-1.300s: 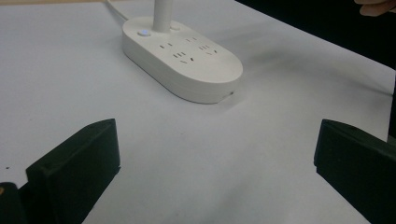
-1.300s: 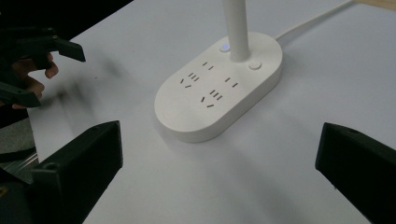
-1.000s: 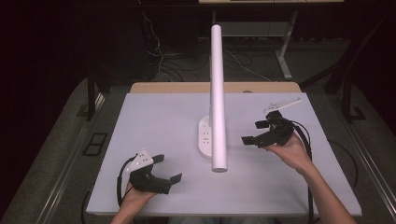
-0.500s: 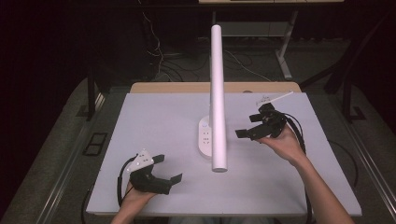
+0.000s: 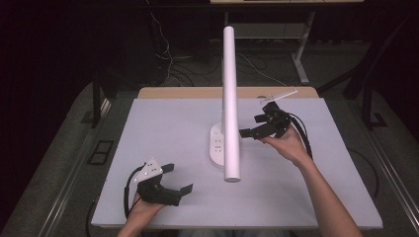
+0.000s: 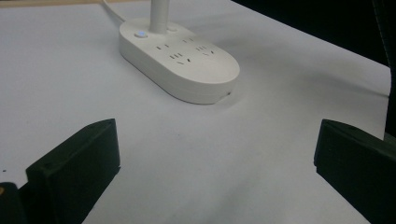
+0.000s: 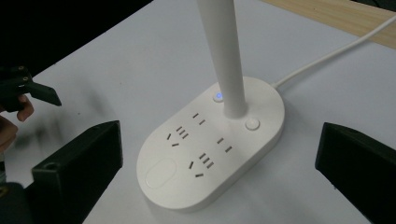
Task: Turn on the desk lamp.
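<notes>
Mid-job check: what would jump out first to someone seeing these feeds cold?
A white desk lamp stands mid-table, its tall tube rising from an oval base with sockets and a small blue light. The right gripper hangs open just beside the tube, jaws pointed toward the base. The left gripper rests open near the table's front-left edge, well apart from the lamp.

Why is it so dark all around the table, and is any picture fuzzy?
In the high view the white table is lit while the floor and background stay nearly black. In the left gripper view the near black tongs look soft and the lamp base sharper. In the right gripper view the base's button glows blue, and the other hand at the left edge is blurred.
</notes>
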Available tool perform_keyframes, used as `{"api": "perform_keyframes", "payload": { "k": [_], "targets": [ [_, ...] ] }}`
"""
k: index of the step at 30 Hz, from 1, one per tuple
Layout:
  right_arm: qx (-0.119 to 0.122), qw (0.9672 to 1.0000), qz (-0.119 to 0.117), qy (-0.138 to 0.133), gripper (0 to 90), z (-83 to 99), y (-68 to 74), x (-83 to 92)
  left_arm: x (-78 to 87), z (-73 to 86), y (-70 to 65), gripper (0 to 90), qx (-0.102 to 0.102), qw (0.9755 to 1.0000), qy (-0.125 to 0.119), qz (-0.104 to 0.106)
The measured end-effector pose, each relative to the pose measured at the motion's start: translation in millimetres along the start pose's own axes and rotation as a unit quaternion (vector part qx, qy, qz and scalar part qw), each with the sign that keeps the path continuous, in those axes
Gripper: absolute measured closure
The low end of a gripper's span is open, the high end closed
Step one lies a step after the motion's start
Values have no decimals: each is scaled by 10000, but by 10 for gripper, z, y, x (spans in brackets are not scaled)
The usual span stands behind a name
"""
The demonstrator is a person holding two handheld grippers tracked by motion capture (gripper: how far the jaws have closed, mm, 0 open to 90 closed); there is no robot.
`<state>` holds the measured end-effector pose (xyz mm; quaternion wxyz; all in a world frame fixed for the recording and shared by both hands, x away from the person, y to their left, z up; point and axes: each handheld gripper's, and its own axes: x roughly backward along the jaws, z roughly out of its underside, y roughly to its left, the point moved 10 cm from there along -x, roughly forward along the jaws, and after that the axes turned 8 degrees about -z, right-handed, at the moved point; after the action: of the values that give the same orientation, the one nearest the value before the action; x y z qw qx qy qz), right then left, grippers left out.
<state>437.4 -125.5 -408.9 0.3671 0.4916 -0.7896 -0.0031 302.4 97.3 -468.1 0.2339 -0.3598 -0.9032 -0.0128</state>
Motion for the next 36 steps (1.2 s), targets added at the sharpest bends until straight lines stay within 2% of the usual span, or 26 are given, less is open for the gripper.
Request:
{"api": "perform_keyframes", "payload": {
  "k": [16, 19, 25, 27, 36],
  "targets": [
    [-157, 9999, -39, 17, 4, -44, -149, -266, 9, -6, -4, 0, -16, 10000, -17, 21],
    [-104, 9999, -106, 14, 149, -47, -167, -291, 11, -9, -4, 0, -8, 10000, -25, 20],
    [-127, 9999, -116, -11, 256, -66, -227, -326, 14, -12, 0, 0, -8, 10000, -33, 16],
    [-160, 9998, -138, -6, 333, -66, -255, -355, 15, -14, 0, 0, -7, 10000, -39, 19],
    [-280, 9995, -115, 27, 465, -27, -358, -442, 13, -14, 2, 0, -4, 10000, -41, 20]
  ]
}}
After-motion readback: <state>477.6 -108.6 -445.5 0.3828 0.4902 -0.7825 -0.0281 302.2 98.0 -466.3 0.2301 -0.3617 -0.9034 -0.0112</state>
